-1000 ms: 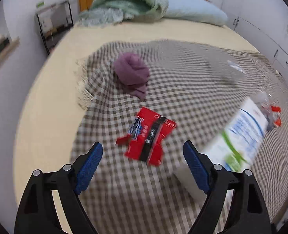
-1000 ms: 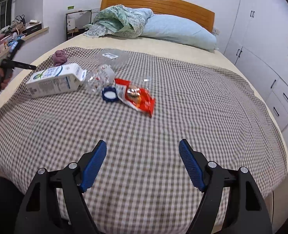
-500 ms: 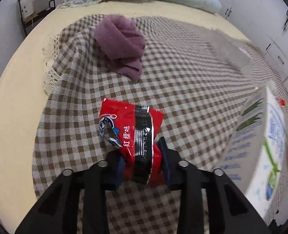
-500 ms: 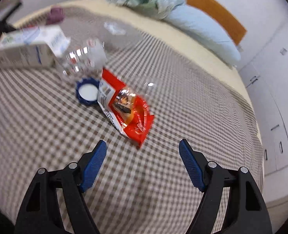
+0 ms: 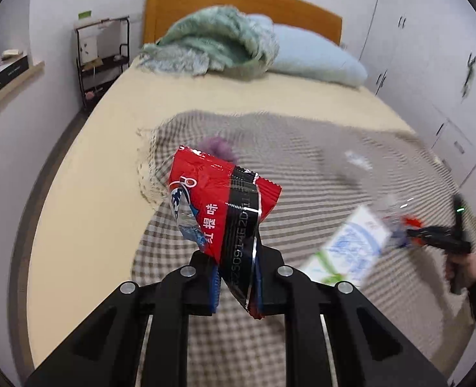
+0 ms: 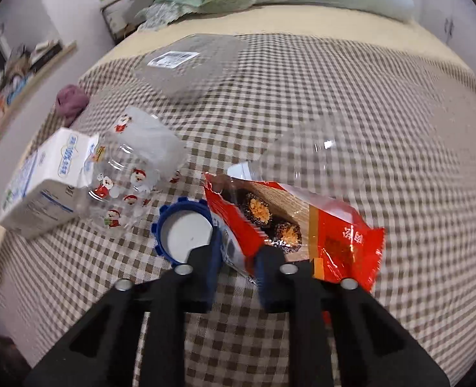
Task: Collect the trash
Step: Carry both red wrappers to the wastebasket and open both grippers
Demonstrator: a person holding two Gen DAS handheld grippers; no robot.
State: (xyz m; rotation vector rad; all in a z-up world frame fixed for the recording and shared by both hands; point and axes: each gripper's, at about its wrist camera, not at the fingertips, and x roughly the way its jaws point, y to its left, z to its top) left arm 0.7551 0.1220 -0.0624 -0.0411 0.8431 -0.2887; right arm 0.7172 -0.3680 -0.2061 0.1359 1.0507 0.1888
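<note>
A red snack wrapper with a black stripe (image 5: 218, 203) hangs in the air above the checked blanket (image 5: 302, 167). My left gripper (image 5: 238, 277) is closing, its pads pinching the wrapper's lower end. A second red snack bag (image 6: 302, 222), torn open, lies on the blanket (image 6: 367, 96). My right gripper (image 6: 238, 258) is closing too, and its blue pads pinch that bag's near white edge. The left wrist view shows a hand (image 5: 463, 271) holding the right gripper low at the far right.
Beside the bag lie a blue lid (image 6: 183, 232), a clear jar with Santa prints (image 6: 134, 167), a white milk carton (image 6: 47, 183), a clear labelled tray (image 6: 193, 64) and a purple cloth (image 6: 70, 100). Pillow and green blanket at the headboard; shelf rack left of the bed.
My left gripper shut on the striped wrapper and lifted it off the blanket. My right gripper dropped toward the torn bag and its jaws came together on the bag's edge.
</note>
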